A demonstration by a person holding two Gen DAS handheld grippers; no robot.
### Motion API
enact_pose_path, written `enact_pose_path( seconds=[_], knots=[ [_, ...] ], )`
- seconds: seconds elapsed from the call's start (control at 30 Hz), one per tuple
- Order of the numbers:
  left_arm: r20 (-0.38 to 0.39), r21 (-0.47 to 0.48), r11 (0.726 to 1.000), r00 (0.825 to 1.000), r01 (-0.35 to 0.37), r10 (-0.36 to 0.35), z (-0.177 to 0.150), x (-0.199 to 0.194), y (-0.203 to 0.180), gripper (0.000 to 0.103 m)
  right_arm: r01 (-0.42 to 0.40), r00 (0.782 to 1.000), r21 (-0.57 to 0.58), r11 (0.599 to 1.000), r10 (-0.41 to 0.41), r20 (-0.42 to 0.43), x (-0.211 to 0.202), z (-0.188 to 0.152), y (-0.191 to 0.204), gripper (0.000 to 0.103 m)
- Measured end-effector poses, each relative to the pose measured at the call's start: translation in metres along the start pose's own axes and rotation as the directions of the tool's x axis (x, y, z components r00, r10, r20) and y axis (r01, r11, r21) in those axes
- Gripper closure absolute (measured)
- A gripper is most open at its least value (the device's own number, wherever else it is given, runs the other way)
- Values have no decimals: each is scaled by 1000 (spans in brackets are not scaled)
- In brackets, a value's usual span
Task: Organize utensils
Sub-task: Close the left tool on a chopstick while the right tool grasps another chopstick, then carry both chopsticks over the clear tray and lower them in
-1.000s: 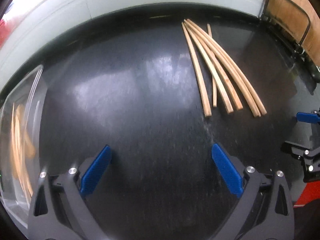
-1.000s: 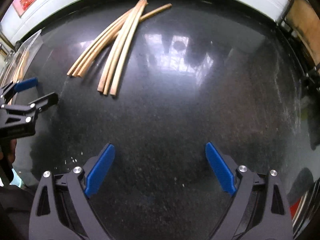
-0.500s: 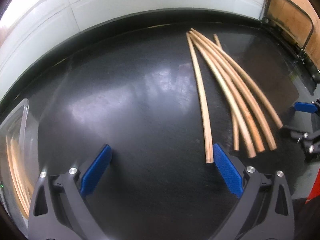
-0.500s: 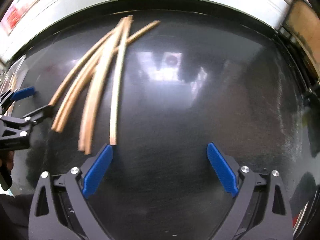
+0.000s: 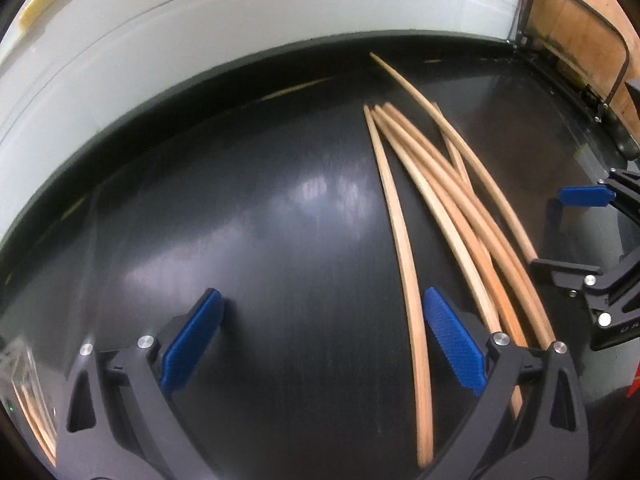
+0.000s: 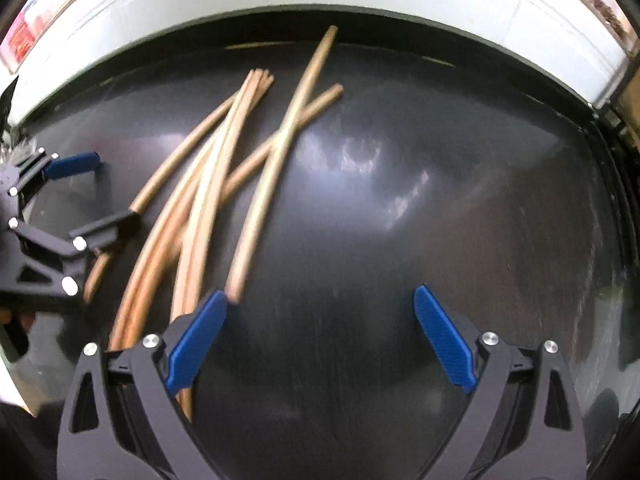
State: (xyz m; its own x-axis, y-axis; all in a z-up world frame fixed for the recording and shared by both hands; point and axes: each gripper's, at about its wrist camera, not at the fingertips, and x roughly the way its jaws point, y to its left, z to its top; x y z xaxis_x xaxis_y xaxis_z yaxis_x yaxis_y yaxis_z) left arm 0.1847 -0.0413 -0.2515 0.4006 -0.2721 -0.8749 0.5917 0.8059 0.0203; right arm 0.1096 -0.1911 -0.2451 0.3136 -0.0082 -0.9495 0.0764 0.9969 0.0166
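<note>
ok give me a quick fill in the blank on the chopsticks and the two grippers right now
1. The wooden chopsticks lie loose on a ____ countertop.
2. The jaws of the left gripper stand ____.
3. The right gripper holds ____.
4. In the left wrist view, the chopsticks lie toward the ____ side of the picture.

Missing words: black; open; nothing; right

The desk [image 5: 280,220] is black and glossy, with pale reflections on its surface. On it lies a loose bundle of wooden chopsticks [image 5: 404,240], several close together and fanned out, two crossing each other [image 6: 286,132]. A white wall borders the far edge.
</note>
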Motion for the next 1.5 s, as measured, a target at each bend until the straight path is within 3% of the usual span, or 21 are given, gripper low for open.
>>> enact_pose_path(
  seconds=[0.1,0.3,0.6,0.67,0.73,0.77,0.83,0.9,0.97,1.03,1.23,1.37,1.5],
  knots=[
    [-16,1,1000,1000,3,-3,10,5,3,6,-26,1000,42,999,26,-12,-5,14,1,12],
    [4,17,1000,1000,13,-14,13,7,2,6,15,1000,72,997,-14,-14,2,27,1,15],
    [14,11,1000,1000,6,-7,23,13,-7,5,61,998,133,989,-64,17,9,43,-36,17],
    [15,11,1000,1000,4,-4,27,15,-12,6,60,997,133,989,-65,40,8,50,-38,25],
    [11,12,1000,1000,5,-5,30,16,-15,7,54,997,122,991,-60,53,6,58,-38,52],
    [9,11,1000,1000,5,-5,31,16,-16,9,48,997,113,992,-54,57,5,62,-36,60],
    [6,17,1000,1000,6,-6,34,12,-20,25,35,997,98,995,-41,58,3,66,-30,84],
    [5,29,1000,1000,9,-9,36,9,-24,40,34,997,98,995,-40,63,1,60,-27,94],
    [15,41,999,1000,4,-5,37,7,-32,77,33,997,102,994,-39,63,-1,58,-26,95],
    [15,39,999,1000,-7,6,37,7,-34,96,27,998,108,994,-34,57,-5,54,-31,95],
    [-29,-17,1000,1000,-3,3,35,-2,-31,97,9,996,130,992,-20,82,-38,44,-30,96],
    [-29,-122,992,999,-22,19,33,-40,-21,97,-44,994,132,990,30,108,-77,30,-24,96],
    [-34,-234,968,996,-88,83,23,-89,-12,97,-105,989,106,989,92,118,-112,20,-6,96]
  ],
)
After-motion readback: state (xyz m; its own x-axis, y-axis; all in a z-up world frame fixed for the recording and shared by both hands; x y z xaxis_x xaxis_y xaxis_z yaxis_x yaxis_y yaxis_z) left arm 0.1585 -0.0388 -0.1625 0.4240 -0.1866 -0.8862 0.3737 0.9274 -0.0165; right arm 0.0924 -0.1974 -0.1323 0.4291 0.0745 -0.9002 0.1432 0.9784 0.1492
